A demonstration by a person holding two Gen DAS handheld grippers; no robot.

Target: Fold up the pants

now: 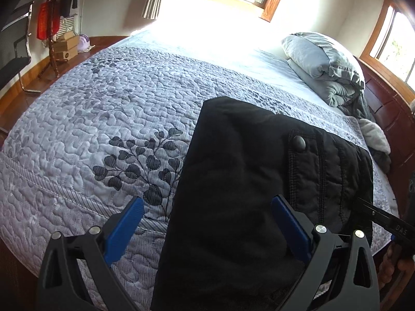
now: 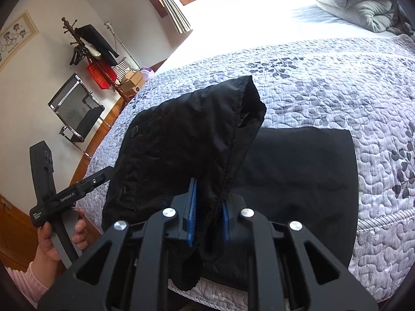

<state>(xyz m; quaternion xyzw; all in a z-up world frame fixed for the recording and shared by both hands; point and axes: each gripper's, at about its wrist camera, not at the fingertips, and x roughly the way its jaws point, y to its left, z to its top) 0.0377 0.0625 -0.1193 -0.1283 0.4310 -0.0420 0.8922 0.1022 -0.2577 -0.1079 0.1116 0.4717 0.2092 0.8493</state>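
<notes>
The bed (image 1: 77,119) carries a grey quilted cover with the black pants (image 1: 233,181) lying near its front edge. The right tool (image 2: 207,215) pinches a lifted fold of them; the left tool (image 1: 207,207) stands wide open above.

"GenRobot.AI" stands on the left gripper (image 2: 110,175); "DAS" on the right gripper's (image 1: 363,203) body.

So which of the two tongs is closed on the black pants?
The right tongs: their blue pads pinch a lifted fold of the black fabric pants. The left tongs stand open.
</notes>
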